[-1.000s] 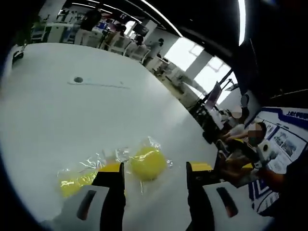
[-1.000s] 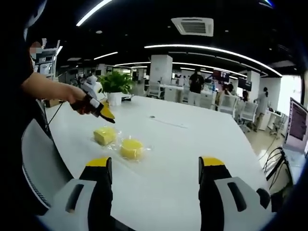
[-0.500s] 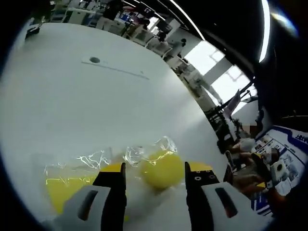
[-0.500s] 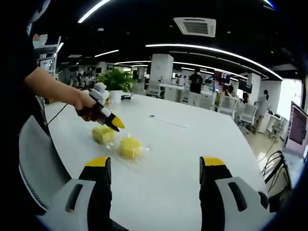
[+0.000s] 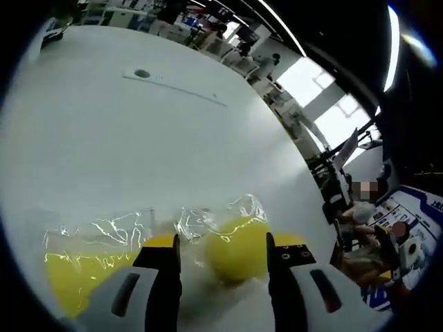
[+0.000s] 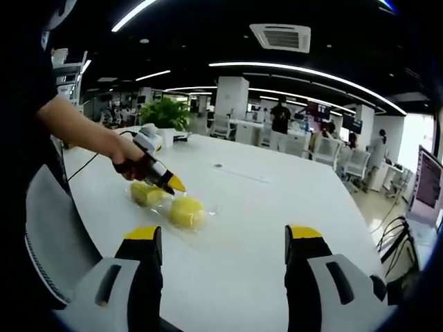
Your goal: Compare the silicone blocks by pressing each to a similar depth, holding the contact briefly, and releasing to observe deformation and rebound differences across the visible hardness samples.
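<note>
Round silicone block (image 5: 237, 247) bagged, between left claw (image 5: 221, 250) jaws, square block (image 5: 90, 271) beside

The left tool (image 5: 223, 242) is built with two black jaws capped in yellow, set on pale grey housings with dark oval slots. The right tool (image 6: 224, 238) is made alike. A bare forearm and a dark garment are seen in the right gripper view.

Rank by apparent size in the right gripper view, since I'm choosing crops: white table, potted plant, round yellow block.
1. White table, largest by far.
2. Potted plant.
3. Round yellow block. It's nearer the camera than the plant, so their order is unsure.
</note>
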`<state>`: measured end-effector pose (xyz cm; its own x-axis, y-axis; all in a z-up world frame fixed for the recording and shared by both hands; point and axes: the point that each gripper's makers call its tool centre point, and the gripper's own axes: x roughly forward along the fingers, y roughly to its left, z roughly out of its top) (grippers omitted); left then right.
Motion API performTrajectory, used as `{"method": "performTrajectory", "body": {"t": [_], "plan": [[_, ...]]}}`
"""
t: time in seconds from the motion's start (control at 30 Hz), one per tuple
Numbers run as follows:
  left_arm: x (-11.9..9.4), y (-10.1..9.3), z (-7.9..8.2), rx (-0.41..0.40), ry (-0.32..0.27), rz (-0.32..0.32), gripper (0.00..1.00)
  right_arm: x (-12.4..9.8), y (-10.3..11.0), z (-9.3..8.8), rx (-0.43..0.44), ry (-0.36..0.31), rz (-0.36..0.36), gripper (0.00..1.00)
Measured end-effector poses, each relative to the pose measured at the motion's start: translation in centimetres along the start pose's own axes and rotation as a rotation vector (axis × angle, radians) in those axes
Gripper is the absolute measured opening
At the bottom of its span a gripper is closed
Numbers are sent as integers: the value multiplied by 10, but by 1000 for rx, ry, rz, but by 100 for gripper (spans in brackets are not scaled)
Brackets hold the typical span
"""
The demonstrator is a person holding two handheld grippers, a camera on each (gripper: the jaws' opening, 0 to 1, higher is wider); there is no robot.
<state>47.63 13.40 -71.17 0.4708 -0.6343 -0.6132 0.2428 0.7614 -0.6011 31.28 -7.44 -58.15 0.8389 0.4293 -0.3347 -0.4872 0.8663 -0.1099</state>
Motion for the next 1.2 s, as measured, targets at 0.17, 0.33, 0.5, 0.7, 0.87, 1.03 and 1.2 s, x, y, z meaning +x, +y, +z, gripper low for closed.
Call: {"method": "performTrajectory", "body": {"t": [0.17, 0.33, 0.5, 0.7, 0.87, 1.03, 1.2], "plan": [[5, 12, -1, -50, 15, 11, 47, -1, -2, -2, 5, 1, -5, 65], [9, 10, 13, -181, -23, -58, 37, -3, -9, -9, 44, 6, -24, 64], [15, 13, 10, -206, -7, -66, 28, -3, -11, -11, 64, 7, -35, 61], [25, 8, 6, -199, 9, -96, 21, 0, -12, -15, 74, 16, -33, 60], [28, 5, 4, -127, 27, -88, 16, 4, -9, -16, 78, 18, -23, 59], [32, 2, 6, -66, 36, -88, 7, 8, -9, -22, 87, 34, -16, 59], [38, -6, 5, -47, 56, -127, 0, 10, -8, -20, 90, 22, -12, 58]]}}
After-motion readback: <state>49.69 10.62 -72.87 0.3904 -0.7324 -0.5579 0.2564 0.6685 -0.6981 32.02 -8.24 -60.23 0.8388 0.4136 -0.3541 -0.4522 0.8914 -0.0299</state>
